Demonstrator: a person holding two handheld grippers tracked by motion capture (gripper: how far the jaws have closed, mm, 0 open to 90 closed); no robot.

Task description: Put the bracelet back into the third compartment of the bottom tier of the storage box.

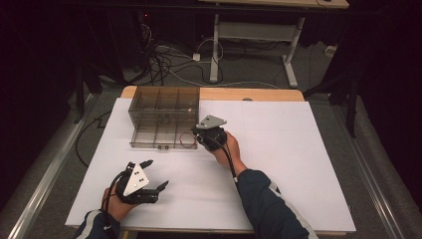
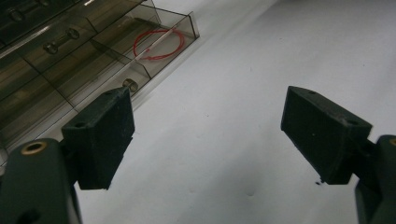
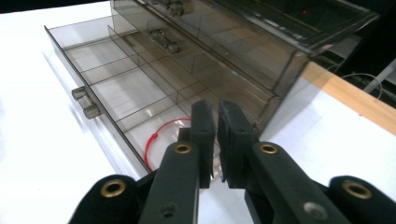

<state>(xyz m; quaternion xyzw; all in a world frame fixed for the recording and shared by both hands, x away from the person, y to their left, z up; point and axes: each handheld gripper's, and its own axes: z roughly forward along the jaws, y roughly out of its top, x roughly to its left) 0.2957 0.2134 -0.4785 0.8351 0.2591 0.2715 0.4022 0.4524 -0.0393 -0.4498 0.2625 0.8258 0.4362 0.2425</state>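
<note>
Down at seven o'clock on the white table (image 1: 278, 164), the left gripper (image 1: 155, 174) hovers with jaws spread wide, holding nothing. Toward eleven o'clock stands the smoky transparent plastic drawer cabinet (image 1: 164, 107), bottom drawer (image 3: 107, 100) pulled out, a thin red wire loop (image 2: 159, 45) in its rightmost compartment. Just above that compartment, the right gripper (image 3: 215, 140) has jaws nearly together, empty.

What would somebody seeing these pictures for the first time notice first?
Probably the red ring, the one bright colour, lying in the end compartment of the pulled-out bottom drawer of the smoky clear organizer at the table's far left. The right gripper hangs just over that compartment, jaws nearly closed; whether they pinch anything is unclear. The left gripper rests wide open on the white table nearer the person.
</note>
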